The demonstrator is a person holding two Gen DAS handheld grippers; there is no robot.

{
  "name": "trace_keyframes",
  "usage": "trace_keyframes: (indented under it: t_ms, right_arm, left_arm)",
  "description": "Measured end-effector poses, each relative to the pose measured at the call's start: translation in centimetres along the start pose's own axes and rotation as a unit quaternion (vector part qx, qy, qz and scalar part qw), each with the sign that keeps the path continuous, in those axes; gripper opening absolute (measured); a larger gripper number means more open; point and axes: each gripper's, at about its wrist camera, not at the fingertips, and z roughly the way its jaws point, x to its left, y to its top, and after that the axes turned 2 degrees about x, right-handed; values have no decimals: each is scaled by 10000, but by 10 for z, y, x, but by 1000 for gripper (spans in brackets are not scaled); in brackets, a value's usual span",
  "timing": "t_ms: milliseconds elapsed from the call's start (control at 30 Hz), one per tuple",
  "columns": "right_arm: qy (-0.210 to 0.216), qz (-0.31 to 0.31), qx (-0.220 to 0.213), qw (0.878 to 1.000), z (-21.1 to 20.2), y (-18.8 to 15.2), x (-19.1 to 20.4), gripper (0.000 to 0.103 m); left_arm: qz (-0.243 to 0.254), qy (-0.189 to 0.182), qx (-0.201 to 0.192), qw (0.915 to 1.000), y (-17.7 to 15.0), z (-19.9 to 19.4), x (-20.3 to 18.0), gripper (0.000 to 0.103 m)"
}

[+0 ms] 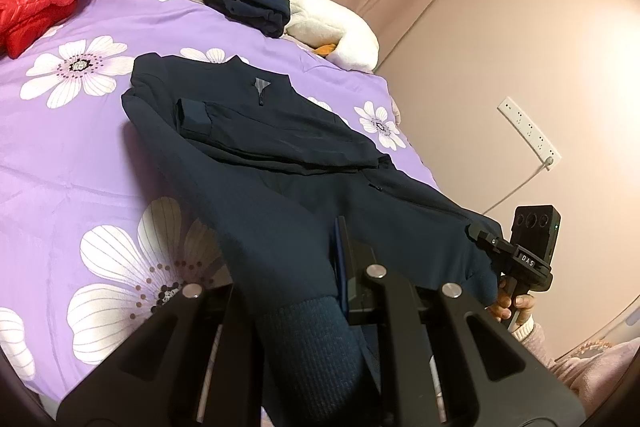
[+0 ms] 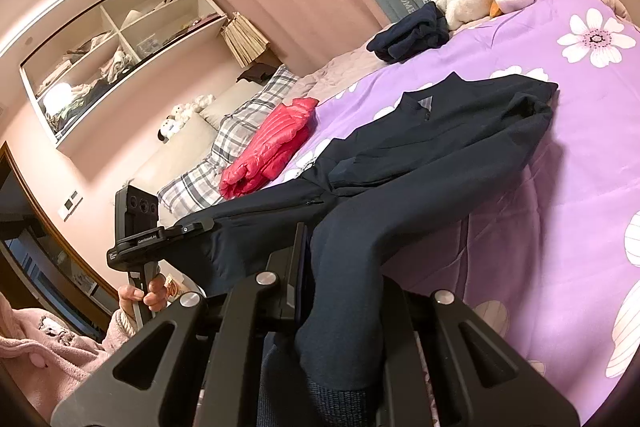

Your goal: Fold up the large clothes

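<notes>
A navy zip jacket (image 1: 260, 123) lies collar-away on the purple flowered bed cover (image 1: 80, 147), with its sleeves folded across the chest. My left gripper (image 1: 324, 267) is shut on the jacket's lower edge, and the ribbed hem hangs down between its arms. In the same view my right gripper (image 1: 478, 233) holds the other hem corner at the right, with a hand on its handle. In the right wrist view my right gripper (image 2: 316, 267) is shut on the jacket (image 2: 440, 131). My left gripper (image 2: 204, 227) pinches the hem at the left. The lower part of the jacket is lifted off the bed.
A red down jacket (image 1: 44, 7) lies at the far left, by plaid pillows (image 2: 224, 147). A folded navy garment (image 1: 248, 5) and a white plush goose (image 1: 340, 31) lie at the far edge by the curtains. A wall socket (image 1: 528, 131) is on the right, an open shelf (image 2: 112, 43) beyond.
</notes>
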Motion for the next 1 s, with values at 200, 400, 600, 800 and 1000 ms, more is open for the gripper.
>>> trace_keyframes:
  t_ms: [200, 400, 600, 800, 1000]
  right_arm:
    - [46, -3, 12, 10000, 0, 1, 1, 11]
    - [146, -61, -44, 9999, -5, 1, 5, 11]
    - [233, -109, -107, 9996, -10, 4, 6, 11]
    - [308, -253, -203, 9990, -20, 10, 9, 11]
    - [416, -527, -313, 9973, -35, 15, 25, 11]
  left_arm:
    - [-110, -140, -53, 9998, -3, -2, 6, 12]
    - [-231, -370, -163, 9989, -5, -10, 13, 12]
    - [-269, -513, -264, 9980, -4, -17, 14, 11]
    - [-178, -611, -407, 9971, -3, -34, 12, 12]
    - [-73, -678, -612, 9958, -1, -56, 5, 11]
